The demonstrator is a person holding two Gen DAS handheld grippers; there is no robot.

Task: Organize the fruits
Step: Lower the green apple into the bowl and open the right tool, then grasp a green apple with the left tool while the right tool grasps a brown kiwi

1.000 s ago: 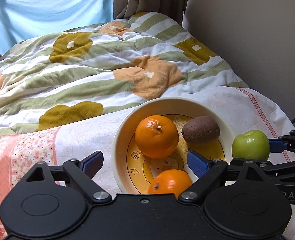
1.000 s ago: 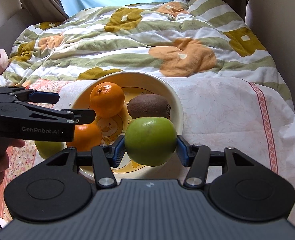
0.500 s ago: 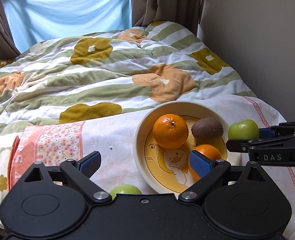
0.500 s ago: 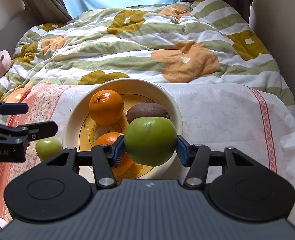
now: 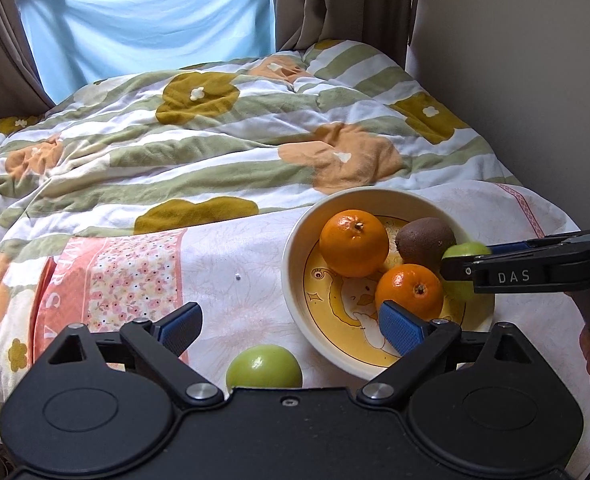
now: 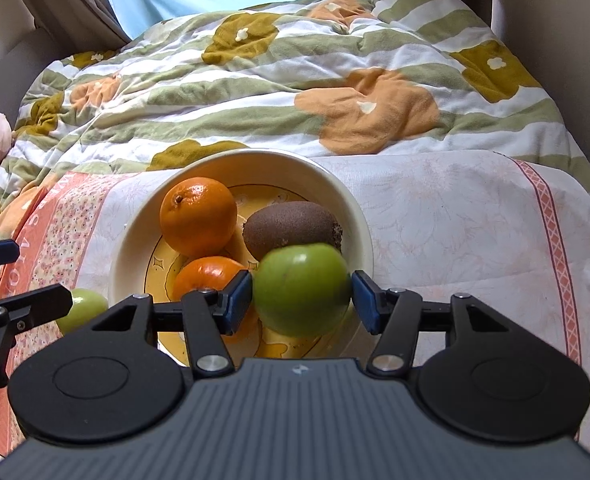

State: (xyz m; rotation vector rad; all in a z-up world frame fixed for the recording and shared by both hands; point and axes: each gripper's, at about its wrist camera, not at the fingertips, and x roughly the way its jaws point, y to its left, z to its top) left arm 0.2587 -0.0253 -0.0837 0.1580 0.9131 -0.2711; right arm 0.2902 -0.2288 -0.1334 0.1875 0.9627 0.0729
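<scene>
- Left gripper (image 5: 291,326): blue pads wide apart, holding nothing. It hangs over the patterned cloth (image 5: 231,264), one pad over the bowl's near rim.
- Loose green apple (image 5: 263,366): lies on the cloth just beside the bowl's near-left edge, between and slightly behind the left pads, partly hidden by the gripper body. Not yet in the bowl.
- Right gripper (image 6: 301,300): clamped on a second green apple (image 6: 301,288), pads pressing its left and right flanks. Apple carried above the bowl's near-right part; whether it touches anything below cannot be told.
- Bowl (image 6: 337,188): cream rim, yellow cartoon floor. Holds a small orange (image 6: 209,274) near, a larger orange (image 6: 198,216) behind it to the left, and a brown kiwi (image 6: 291,228) to the right, just behind the held apple.
- Quilt (image 6: 279,92): striped, flowered, soft bedding beyond the cloth; curtains and wall at the back.
- Risks, as judged: free space under the held apple is tight, so a release could land it on the kiwi or small orange and send it rolling over the rim. The bowl sits on soft bedding; a downward push may tip it. The two grippers are close, so reaching for the loose apple now could cause a knock.
</scene>
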